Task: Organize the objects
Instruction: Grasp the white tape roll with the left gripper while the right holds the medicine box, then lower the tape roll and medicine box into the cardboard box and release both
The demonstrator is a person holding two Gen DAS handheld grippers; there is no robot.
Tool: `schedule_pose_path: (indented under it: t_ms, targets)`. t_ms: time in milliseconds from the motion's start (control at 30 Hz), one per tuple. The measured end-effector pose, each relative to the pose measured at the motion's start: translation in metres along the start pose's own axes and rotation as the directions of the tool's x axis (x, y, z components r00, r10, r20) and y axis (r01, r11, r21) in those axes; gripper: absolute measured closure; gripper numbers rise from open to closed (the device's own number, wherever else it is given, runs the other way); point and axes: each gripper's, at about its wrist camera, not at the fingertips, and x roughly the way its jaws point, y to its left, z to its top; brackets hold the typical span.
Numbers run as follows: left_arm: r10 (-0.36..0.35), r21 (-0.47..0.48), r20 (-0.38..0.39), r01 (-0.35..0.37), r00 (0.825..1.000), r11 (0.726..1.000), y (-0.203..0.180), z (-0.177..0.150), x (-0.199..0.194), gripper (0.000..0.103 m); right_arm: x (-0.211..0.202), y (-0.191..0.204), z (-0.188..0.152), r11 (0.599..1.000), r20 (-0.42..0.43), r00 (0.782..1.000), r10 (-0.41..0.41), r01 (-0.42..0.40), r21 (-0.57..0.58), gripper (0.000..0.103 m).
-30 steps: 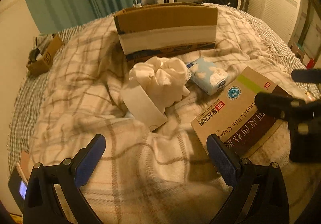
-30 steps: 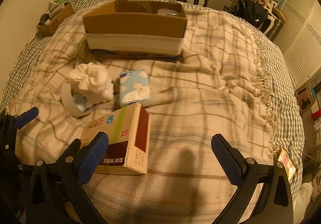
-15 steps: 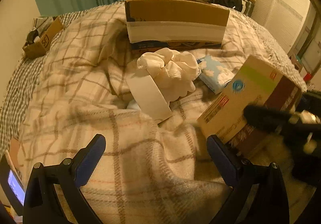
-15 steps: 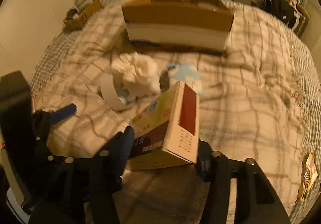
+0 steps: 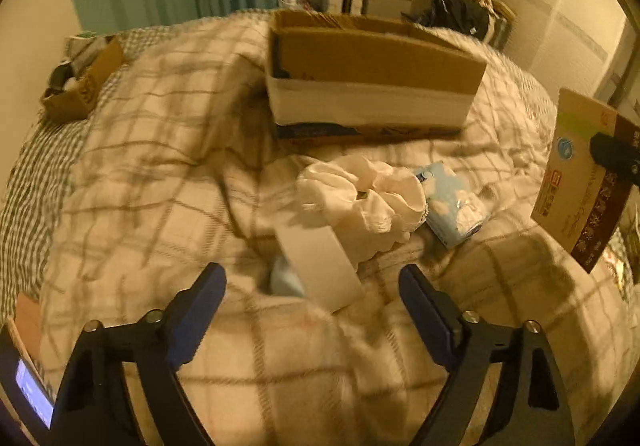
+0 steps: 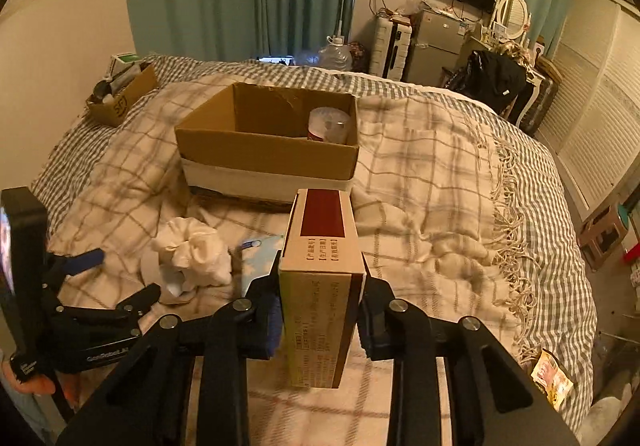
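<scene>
The right tool (image 6: 320,306) pinches a medicine box (image 6: 320,286) between its two fingers, one pad pressed on each broad face; the box is held on edge, clear of the plaid blanket (image 6: 420,206) that covers the bed, with its narrow dark-red panel facing up. In the left wrist view the same box (image 5: 580,182) appears at the right margin, raised above the blanket (image 5: 160,166), with a dark finger (image 5: 612,154) of the right tool across its printed face. The left tool (image 5: 312,294) is spread wide and holds nothing; it hangs low over the blanket, just short of a white cup (image 5: 320,266) lying on its side. Touching the cup is a crumpled white cloth (image 5: 364,198), and just beside the cloth lies a light-blue tissue pack (image 5: 456,206). Beyond these stands an open cardboard box (image 6: 268,150), its lower wall banded white; a round container (image 6: 328,124) sits in its far right corner. A smaller carton (image 6: 120,98) rests near the bed's far left edge.
</scene>
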Motion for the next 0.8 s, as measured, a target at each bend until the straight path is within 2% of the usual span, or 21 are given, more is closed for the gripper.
schedule_pose_path:
  t_ms: [167, 200, 233, 300, 433, 633, 800]
  targets:
    - [0.034, 0.007, -0.077, -0.034, 0.996, 0.999, 0.0, 0.009, 0.032, 0.04, 0.009, -0.009, -0.003, 1.0, -0.015, 1.0, 0.013, -0.013, 0.011, 0.074]
    - [0.021, 0.001, -0.093, -0.021, 0.995, 1.0, 0.001, 0.009, 0.036, 0.052, 0.011, -0.01, -0.003, 1.0, -0.017, 1.0, 0.018, -0.017, 0.011, 0.074]
    - [0.004, -0.005, -0.108, -0.004, 0.994, 1.0, 0.002, 0.009, 0.04, 0.061, 0.013, -0.012, -0.004, 1.0, -0.018, 1.0, 0.021, -0.021, 0.013, 0.074]
    - [-0.002, -0.003, -0.106, 0.002, 0.994, 1.0, 0.002, 0.008, 0.038, 0.062, 0.015, -0.014, -0.004, 1.0, -0.023, 0.999, 0.027, -0.027, 0.015, 0.074]
    - [-0.015, 0.007, -0.071, 0.015, 0.997, 1.0, 0.001, 0.008, 0.02, 0.071, 0.012, -0.012, -0.004, 0.999, -0.016, 0.999, 0.038, -0.038, 0.015, 0.075]
    - [-0.004, 0.032, 0.021, 0.004, 1.0, 0.999, -0.001, 0.017, -0.023, 0.072, -0.006, -0.011, -0.003, 0.999, 0.018, 0.999, 0.05, -0.051, 0.008, 0.075]
    - [-0.004, 0.059, 0.105, -0.002, 0.994, 0.998, -0.005, 0.035, -0.064, 0.072, -0.028, -0.009, 0.0, 0.999, 0.059, 0.997, 0.054, -0.054, -0.001, 0.075]
